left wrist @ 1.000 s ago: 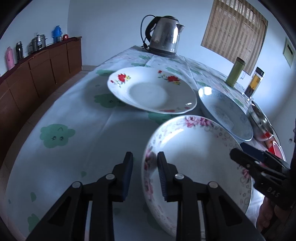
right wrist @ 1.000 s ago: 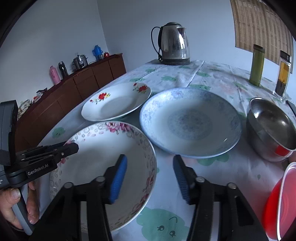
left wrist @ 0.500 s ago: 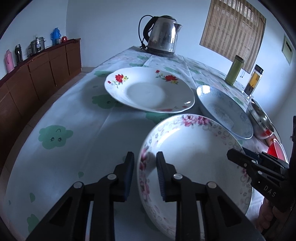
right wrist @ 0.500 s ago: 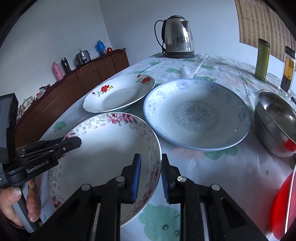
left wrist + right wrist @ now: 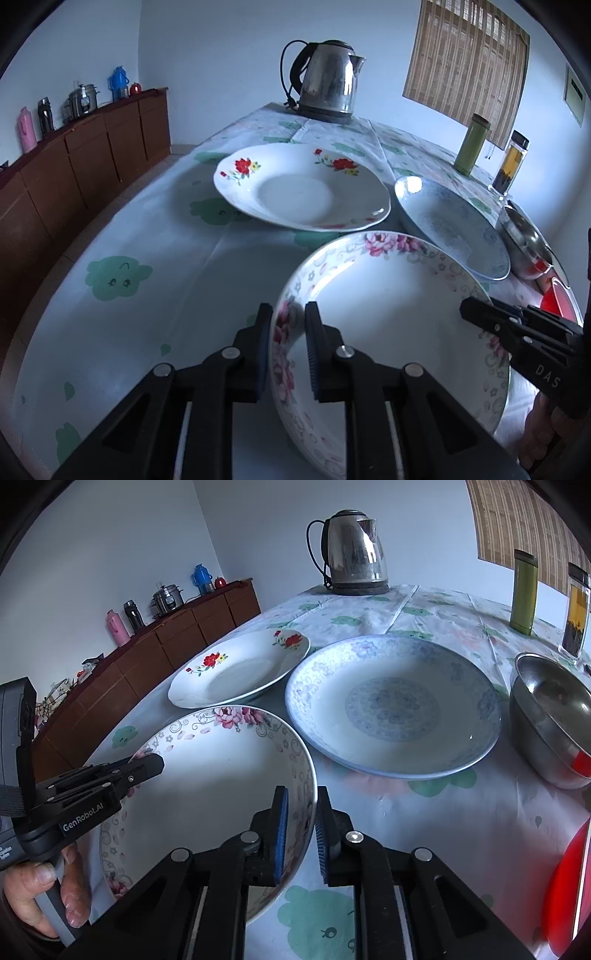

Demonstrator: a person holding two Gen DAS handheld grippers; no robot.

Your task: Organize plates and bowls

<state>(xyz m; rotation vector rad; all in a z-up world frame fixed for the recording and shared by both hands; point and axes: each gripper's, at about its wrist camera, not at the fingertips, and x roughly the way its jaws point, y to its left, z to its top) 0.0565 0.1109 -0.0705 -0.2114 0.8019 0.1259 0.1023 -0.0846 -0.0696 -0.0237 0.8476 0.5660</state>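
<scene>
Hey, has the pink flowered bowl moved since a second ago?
No clear move. The pink flowered bowl sits the same beside the blue patterned plate; only the right hand-held gripper is closing on its rim.

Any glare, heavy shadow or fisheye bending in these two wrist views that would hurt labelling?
Left wrist view: bright glare patch on the blue plate rim, dark vignette in the corners, cabinet line bowed by the lens. Right wrist view: a shadow falls across part of the pink-flowered bowl, the kettle shows reflections, table edge curves strongly; both stay sharp.
</scene>
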